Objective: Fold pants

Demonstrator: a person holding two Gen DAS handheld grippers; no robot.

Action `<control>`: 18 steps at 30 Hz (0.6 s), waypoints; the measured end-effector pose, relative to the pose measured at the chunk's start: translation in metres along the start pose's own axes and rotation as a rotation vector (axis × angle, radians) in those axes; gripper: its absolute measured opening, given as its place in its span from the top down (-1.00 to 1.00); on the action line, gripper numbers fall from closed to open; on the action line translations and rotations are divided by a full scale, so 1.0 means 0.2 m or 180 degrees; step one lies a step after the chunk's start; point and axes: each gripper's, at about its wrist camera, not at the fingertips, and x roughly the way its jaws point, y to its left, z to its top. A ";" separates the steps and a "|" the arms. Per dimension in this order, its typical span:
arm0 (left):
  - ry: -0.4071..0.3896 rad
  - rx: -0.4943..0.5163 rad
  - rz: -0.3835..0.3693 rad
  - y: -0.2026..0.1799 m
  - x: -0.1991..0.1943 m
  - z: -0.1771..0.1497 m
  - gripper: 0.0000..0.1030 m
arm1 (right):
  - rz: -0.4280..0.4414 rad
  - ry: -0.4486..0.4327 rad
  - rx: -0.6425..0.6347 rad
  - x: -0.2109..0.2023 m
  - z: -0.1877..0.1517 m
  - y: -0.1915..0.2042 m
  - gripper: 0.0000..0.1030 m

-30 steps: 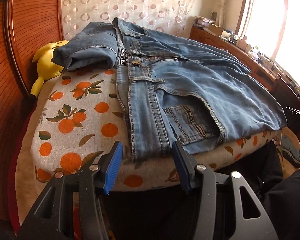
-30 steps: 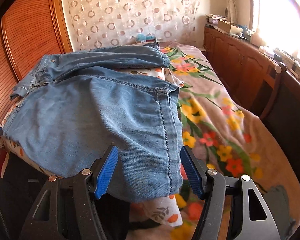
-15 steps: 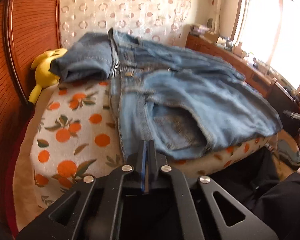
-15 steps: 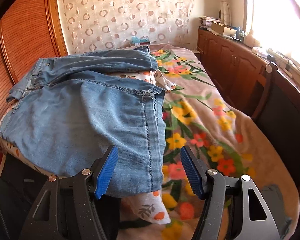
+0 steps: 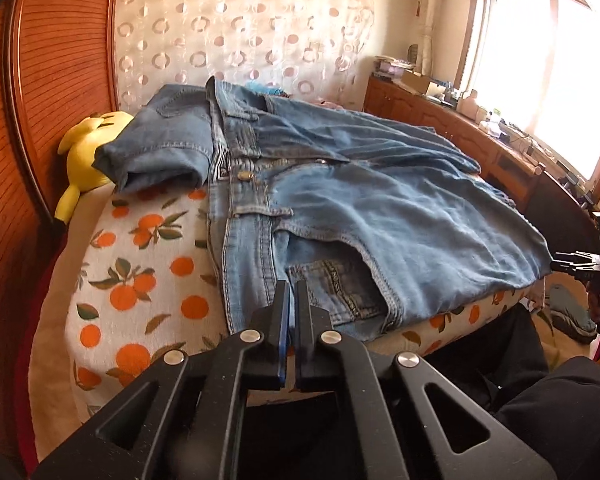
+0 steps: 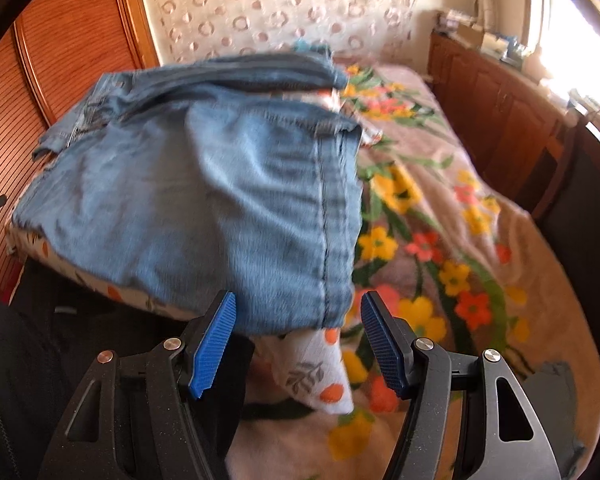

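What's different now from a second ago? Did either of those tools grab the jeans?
The left tool has snapped shut at the near edge of the jeans; whether denim is pinched there, I can't tell. The jeans look barely shifted. The right tool stays open around the hanging corner without gripping it. The yellow plush toy and orange-print cover haven't moved.
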 end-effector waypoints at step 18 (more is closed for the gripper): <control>0.0242 -0.0041 0.0133 0.06 0.07 -0.07 0.14 | 0.0190 -0.0247 0.0179 -0.01 0.00 -0.01 0.81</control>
